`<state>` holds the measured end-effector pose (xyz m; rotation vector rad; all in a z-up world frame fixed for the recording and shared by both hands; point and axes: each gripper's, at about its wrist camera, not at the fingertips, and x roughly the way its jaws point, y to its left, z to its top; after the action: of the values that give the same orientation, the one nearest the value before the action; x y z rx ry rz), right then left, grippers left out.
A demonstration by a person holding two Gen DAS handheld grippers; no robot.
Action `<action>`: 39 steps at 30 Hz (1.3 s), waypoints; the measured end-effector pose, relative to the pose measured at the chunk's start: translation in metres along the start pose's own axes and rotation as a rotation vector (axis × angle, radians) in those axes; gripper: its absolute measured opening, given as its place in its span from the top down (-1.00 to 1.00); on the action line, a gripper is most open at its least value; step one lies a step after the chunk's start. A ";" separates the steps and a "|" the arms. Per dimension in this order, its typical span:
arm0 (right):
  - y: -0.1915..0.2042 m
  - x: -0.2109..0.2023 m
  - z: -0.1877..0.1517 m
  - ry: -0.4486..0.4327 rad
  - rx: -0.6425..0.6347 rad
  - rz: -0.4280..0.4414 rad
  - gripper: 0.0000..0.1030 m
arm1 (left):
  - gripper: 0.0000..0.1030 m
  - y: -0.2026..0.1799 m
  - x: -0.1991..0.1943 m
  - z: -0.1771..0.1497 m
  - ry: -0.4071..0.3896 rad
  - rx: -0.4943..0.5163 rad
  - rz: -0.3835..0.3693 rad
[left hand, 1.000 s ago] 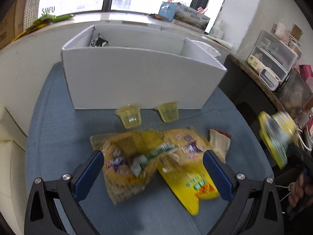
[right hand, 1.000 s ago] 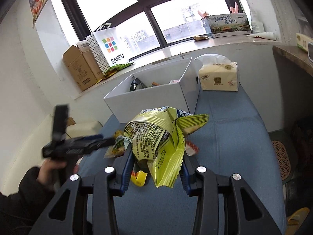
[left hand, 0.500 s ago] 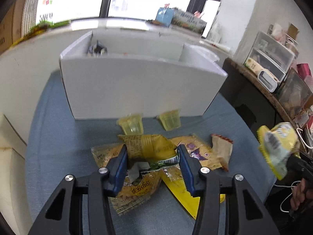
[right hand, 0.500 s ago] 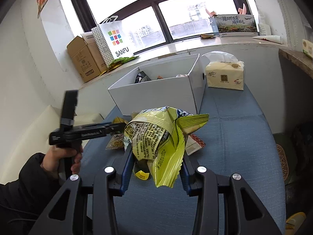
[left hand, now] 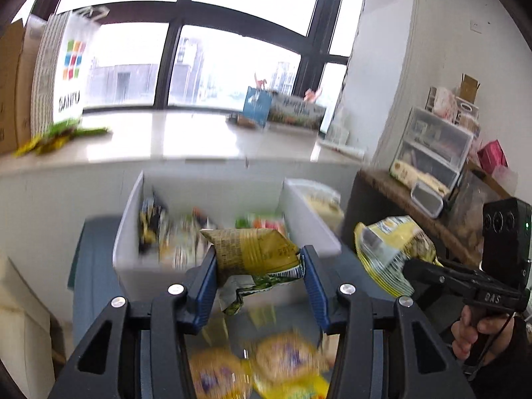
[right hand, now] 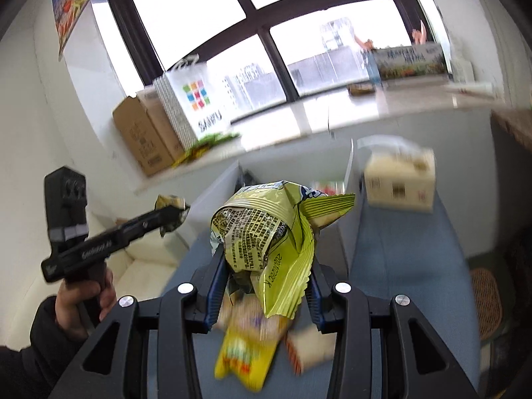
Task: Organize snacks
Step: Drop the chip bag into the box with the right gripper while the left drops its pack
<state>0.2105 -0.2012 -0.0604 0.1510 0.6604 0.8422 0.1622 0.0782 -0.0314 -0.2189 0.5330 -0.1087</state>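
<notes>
covering the worktop (right hand: 399, 266), a blue cloth carries a white box (left hand: 133, 232) below a sunlit window sill (left hand: 199, 139). an olive snack bag (left hand: 256, 249) is clamped in the left gripper (left hand: 259, 282), and a green-yellow bag (right hand: 266, 232) in the right gripper (right hand: 264, 286), both before the box.

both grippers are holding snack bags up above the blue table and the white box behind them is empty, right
Not quite: the white box is not empty. The left wrist view shows several packets inside it. The left gripper and right gripper do each hold a snack bag above the blue table.
</notes>
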 end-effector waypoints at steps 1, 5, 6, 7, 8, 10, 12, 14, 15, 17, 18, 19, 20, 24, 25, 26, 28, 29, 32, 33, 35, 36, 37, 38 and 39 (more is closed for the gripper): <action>0.000 0.005 0.014 -0.014 -0.006 -0.003 0.12 | -0.03 0.001 0.005 0.013 -0.019 0.001 0.016; -0.001 0.037 0.066 -0.039 -0.025 -0.039 0.11 | -0.03 0.008 0.038 0.050 -0.011 0.014 0.057; -0.002 0.048 0.077 -0.041 -0.031 -0.055 0.11 | -0.03 0.010 0.048 0.058 0.000 0.020 0.071; -0.003 0.057 0.087 -0.034 -0.036 -0.067 0.11 | -0.03 0.013 0.058 0.065 0.010 0.020 0.090; -0.004 0.069 0.096 -0.013 -0.042 -0.079 0.11 | -0.03 0.017 0.068 0.071 0.016 0.008 0.123; -0.011 0.091 0.111 0.019 -0.042 -0.113 0.11 | -0.03 0.025 0.086 0.080 0.038 -0.004 0.154; -0.020 0.109 0.120 0.050 -0.029 -0.120 0.11 | -0.03 0.031 0.099 0.083 0.057 -0.005 0.185; -0.027 0.123 0.124 0.079 -0.015 -0.137 0.09 | -0.03 0.035 0.111 0.084 0.080 0.000 0.204; -0.030 0.130 0.125 0.093 -0.009 -0.144 0.04 | -0.07 0.037 0.118 0.084 0.100 -0.007 0.196; -0.036 0.142 0.124 0.140 0.001 -0.138 -0.52 | -0.32 0.041 0.132 0.081 0.186 -0.035 0.194; -0.037 0.146 0.122 0.152 0.015 -0.154 -1.00 | -0.74 0.042 0.133 0.079 0.199 -0.046 0.225; -0.038 0.146 0.120 0.149 0.020 -0.161 -1.00 | -1.00 0.041 0.129 0.076 0.185 -0.050 0.247; -0.038 0.142 0.119 0.128 0.019 -0.169 -1.00 | -1.00 0.039 0.123 0.074 0.160 -0.044 0.241; -0.038 0.133 0.111 0.105 0.011 -0.165 -1.00 | -1.00 0.033 0.111 0.067 0.143 -0.019 0.250; -0.036 0.130 0.110 0.102 0.007 -0.167 -1.00 | -1.00 0.033 0.109 0.067 0.140 -0.018 0.246; -0.033 0.127 0.110 0.095 -0.001 -0.169 -1.00 | -1.00 0.033 0.106 0.067 0.141 -0.023 0.240; -0.025 0.119 0.110 0.074 -0.025 -0.162 -1.00 | -1.00 0.033 0.098 0.068 0.130 -0.037 0.223; -0.021 0.114 0.110 0.065 -0.038 -0.157 -1.00 | -1.00 0.031 0.092 0.068 0.121 -0.043 0.218; -0.009 0.098 0.106 0.039 -0.075 -0.131 -1.00 | -1.00 0.019 0.069 0.067 0.084 -0.052 0.190; -0.008 0.091 0.104 0.021 -0.087 -0.123 -1.00 | -1.00 0.014 0.061 0.065 0.070 -0.048 0.173; -0.008 0.079 0.098 -0.006 -0.079 -0.123 -1.00 | -1.00 0.002 0.046 0.061 0.052 -0.027 0.143; -0.010 0.072 0.094 -0.008 -0.052 -0.112 -1.00 | -1.00 -0.005 0.037 0.057 0.048 -0.008 0.130; -0.013 0.066 0.090 -0.013 -0.022 -0.094 -1.00 | -1.00 -0.012 0.030 0.054 0.042 0.012 0.117; -0.016 0.058 0.085 -0.025 0.012 -0.078 -1.00 | -1.00 -0.020 0.019 0.049 0.029 0.031 0.107; -0.019 0.051 0.081 -0.041 0.032 -0.076 -1.00 | -1.00 -0.026 0.010 0.045 0.015 0.044 0.100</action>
<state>0.2958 -0.1657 -0.0281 0.1711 0.6372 0.7540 0.1922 0.0596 0.0073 -0.1484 0.5551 -0.0251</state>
